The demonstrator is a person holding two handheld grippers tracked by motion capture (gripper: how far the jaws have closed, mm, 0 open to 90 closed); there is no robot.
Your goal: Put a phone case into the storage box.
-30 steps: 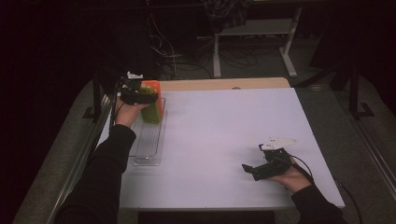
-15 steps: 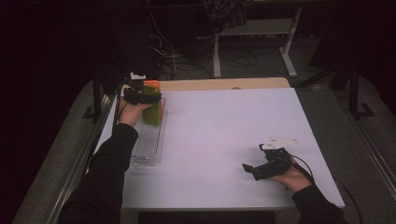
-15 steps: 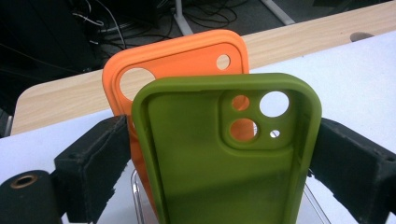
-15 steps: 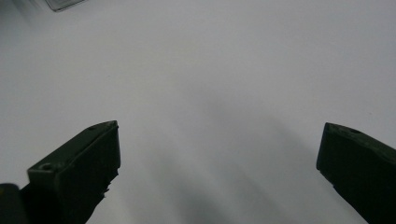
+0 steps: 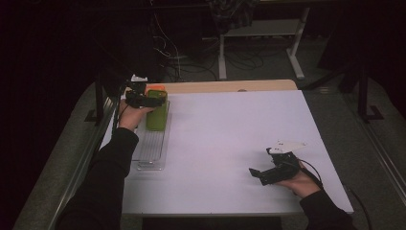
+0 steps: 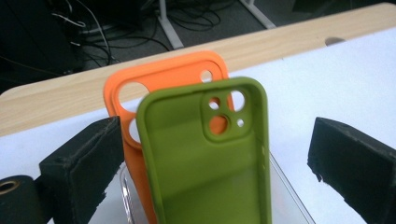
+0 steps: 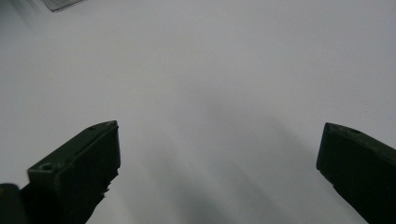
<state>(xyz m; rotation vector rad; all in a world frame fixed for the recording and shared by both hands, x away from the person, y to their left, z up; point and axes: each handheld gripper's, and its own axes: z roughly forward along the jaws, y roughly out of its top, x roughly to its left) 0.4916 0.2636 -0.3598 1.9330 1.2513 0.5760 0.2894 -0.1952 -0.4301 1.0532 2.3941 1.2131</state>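
A green phone case (image 6: 205, 158) stands upright in a clear rack (image 5: 152, 148) at the table's far left, with an orange phone case (image 6: 154, 79) standing just behind it. My left gripper (image 6: 212, 154) straddles the green case (image 5: 156, 115). Its jaws have just been opening, and a gap shows on each side of the case, so the pads do not press on it. In the high view the left gripper (image 5: 152, 101) sits at the top of the green case, below the orange case (image 5: 155, 88). My right gripper (image 5: 253, 173) rests open near the front right, with bare white table between its jaws (image 7: 219, 154).
The white table top (image 5: 230, 134) has a wooden strip (image 5: 225, 86) along its far edge. A corner of the clear rack (image 7: 60, 3) shows far off in the right gripper view. Cables and a stand's legs (image 5: 258, 52) lie on the dark floor beyond.
The left gripper's jaws have spread apart around the green case, which now stands free in the rack. Neither hand has shifted.
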